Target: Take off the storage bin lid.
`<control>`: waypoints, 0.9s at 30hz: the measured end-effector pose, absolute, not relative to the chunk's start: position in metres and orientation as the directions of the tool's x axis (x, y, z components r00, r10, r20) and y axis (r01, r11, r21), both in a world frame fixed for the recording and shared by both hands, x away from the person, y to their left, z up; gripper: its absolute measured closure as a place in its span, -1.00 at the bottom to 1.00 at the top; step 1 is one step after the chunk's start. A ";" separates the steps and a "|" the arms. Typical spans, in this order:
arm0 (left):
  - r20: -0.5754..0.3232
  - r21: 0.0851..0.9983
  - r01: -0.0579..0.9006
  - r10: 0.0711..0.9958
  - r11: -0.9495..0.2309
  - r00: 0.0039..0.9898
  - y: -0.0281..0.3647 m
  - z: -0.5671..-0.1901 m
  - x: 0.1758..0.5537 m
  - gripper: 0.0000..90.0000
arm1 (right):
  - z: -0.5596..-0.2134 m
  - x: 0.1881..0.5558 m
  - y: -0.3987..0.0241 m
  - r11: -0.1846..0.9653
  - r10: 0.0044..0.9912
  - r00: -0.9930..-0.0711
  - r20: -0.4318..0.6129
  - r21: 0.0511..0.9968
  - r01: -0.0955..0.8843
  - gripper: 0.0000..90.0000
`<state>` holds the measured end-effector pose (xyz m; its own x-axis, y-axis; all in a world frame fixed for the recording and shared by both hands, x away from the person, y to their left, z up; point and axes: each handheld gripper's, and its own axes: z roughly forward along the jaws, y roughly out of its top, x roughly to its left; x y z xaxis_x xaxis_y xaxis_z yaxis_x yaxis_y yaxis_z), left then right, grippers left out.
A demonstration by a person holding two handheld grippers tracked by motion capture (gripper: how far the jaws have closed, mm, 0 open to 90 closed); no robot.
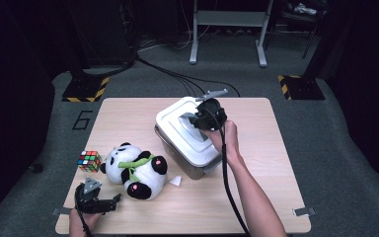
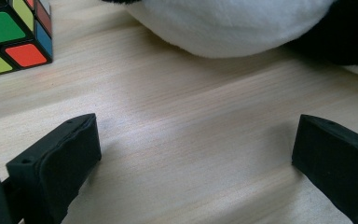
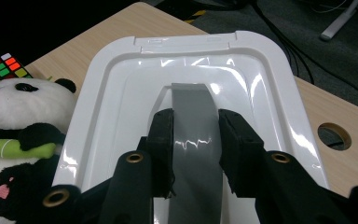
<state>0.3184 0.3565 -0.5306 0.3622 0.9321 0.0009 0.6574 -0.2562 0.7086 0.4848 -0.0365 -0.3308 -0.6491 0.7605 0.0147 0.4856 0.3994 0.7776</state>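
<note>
Pinching the lid's point(image 3: 121, 107) stiff grey handle point(image 3: 193, 130) mid-frame, right tongs point(image 3: 196, 140) look secure; glossy plastic's probably slippery elsewhere. Left tongs point(image 2: 196, 154) gape wide, empty.

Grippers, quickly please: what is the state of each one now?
Left gripper: open, holding nothing, low over the table.
Right gripper: shut on the grey handle of the white lid.

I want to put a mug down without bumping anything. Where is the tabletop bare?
Bare wood: the far-left corner beyond the Rubik's cube and panda plush, the strip right of the white-lidded bin, and the near edge between the left gripper and the right forearm. Crowded: the middle, where the right gripper clamps the lid's grey handle.
</note>
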 end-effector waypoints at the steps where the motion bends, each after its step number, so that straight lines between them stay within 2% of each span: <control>1: 0.001 0.709 0.657 0.932 -0.256 0.362 0.357 -0.531 0.318 -0.98 | -0.329 0.484 -0.038 0.400 0.760 -0.650 0.011 0.780 0.481 0.48; 27: 0.001 0.709 0.658 0.933 -0.255 0.360 0.356 -0.531 0.318 -0.98 | -0.302 0.477 -0.094 0.338 0.823 -0.569 -0.008 0.811 0.477 0.48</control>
